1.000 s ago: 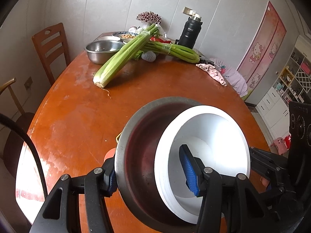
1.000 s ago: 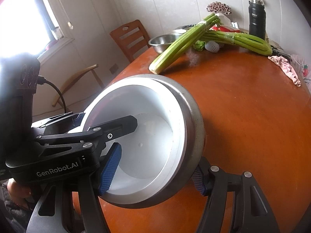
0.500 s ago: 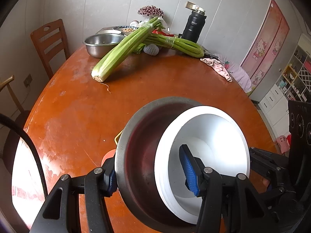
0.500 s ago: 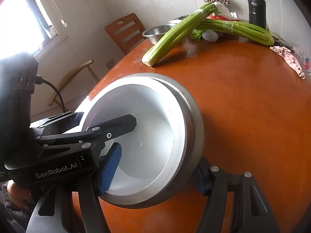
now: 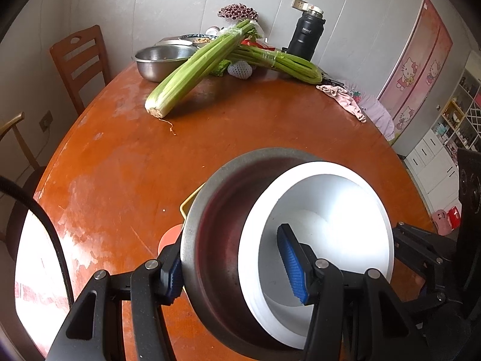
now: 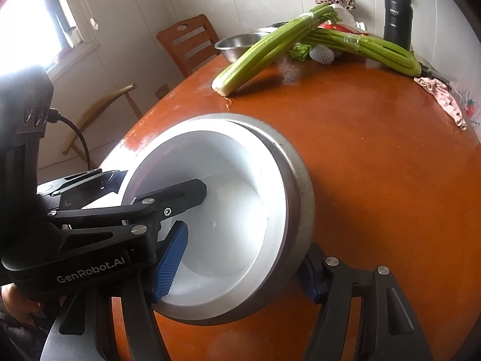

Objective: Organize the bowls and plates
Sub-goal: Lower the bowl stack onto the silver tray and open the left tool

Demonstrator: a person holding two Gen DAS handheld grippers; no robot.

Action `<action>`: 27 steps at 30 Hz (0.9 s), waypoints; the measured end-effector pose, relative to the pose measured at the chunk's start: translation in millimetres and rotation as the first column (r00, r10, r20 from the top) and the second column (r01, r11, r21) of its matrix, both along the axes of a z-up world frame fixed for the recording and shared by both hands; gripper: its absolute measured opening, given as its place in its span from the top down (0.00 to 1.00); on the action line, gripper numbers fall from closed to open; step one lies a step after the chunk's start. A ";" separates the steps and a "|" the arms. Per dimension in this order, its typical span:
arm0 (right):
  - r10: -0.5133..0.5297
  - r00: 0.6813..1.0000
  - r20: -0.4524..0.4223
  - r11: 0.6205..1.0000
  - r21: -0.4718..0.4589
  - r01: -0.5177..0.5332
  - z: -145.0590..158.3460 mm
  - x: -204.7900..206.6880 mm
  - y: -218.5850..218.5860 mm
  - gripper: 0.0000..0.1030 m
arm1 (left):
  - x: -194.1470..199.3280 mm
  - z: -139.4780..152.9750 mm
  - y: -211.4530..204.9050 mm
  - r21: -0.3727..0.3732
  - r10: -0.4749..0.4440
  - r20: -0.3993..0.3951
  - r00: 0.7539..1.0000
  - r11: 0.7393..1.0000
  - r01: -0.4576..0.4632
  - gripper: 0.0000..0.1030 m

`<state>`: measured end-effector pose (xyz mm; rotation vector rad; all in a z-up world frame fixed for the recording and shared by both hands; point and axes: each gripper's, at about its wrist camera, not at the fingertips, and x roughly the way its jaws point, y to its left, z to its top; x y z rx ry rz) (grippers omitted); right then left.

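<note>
Both the left tongs (image 5: 236, 266) and right tongs (image 6: 240, 266) clamp the steel bowl (image 5: 216, 240) nesting the white bowl (image 5: 330, 210), tilted above the surface (image 5: 240, 138); a yellow and an orange item behind stay mostly hidden.

Bare table (image 5: 240, 138) lies open ahead; celery (image 5: 192, 69) and steel basin (image 5: 159, 60) crowd the far edge.

Celery (image 5: 192, 69), thermos (image 5: 306, 37), pink cloth (image 5: 342, 99)
</note>
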<state>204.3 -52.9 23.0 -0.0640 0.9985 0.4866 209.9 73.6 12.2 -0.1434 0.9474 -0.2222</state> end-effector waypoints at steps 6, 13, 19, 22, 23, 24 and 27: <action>-0.004 1.000 0.019 1.000 -0.025 0.005 -0.4 -0.9 2.2 0.33 | -2.7 -0.3 2.9 0.014 0.007 0.008 1.000 1.000 -0.007 0.47; -0.011 0.999 0.045 0.998 -0.058 0.014 0.9 -2.8 3.9 0.33 | -4.1 -0.4 5.6 0.026 0.018 0.011 1.000 1.000 -0.018 0.47; -0.014 0.999 0.051 0.998 -0.060 0.017 0.7 -2.2 2.4 0.33 | -5.3 1.0 6.1 0.031 0.015 0.017 1.000 0.999 -0.015 0.47; -0.020 0.998 0.054 0.998 -0.065 0.023 1.0 -2.3 2.1 0.33 | -5.3 1.1 6.2 0.028 0.015 0.017 1.000 0.999 -0.016 0.47; -0.022 0.998 0.054 0.997 -0.067 0.026 1.0 -2.4 2.2 0.33 | -5.9 1.3 6.3 0.028 0.015 0.018 1.000 0.999 -0.015 0.47; -0.026 0.998 0.054 0.997 -0.069 0.030 1.1 -2.0 1.8 0.33 | -6.2 2.2 6.0 0.030 0.014 0.020 1.000 0.999 -0.015 0.47; -0.033 0.998 0.060 0.997 -0.075 0.037 1.4 -2.3 1.6 0.33 | -7.2 3.8 5.6 0.034 0.015 0.022 1.000 0.999 -0.015 0.47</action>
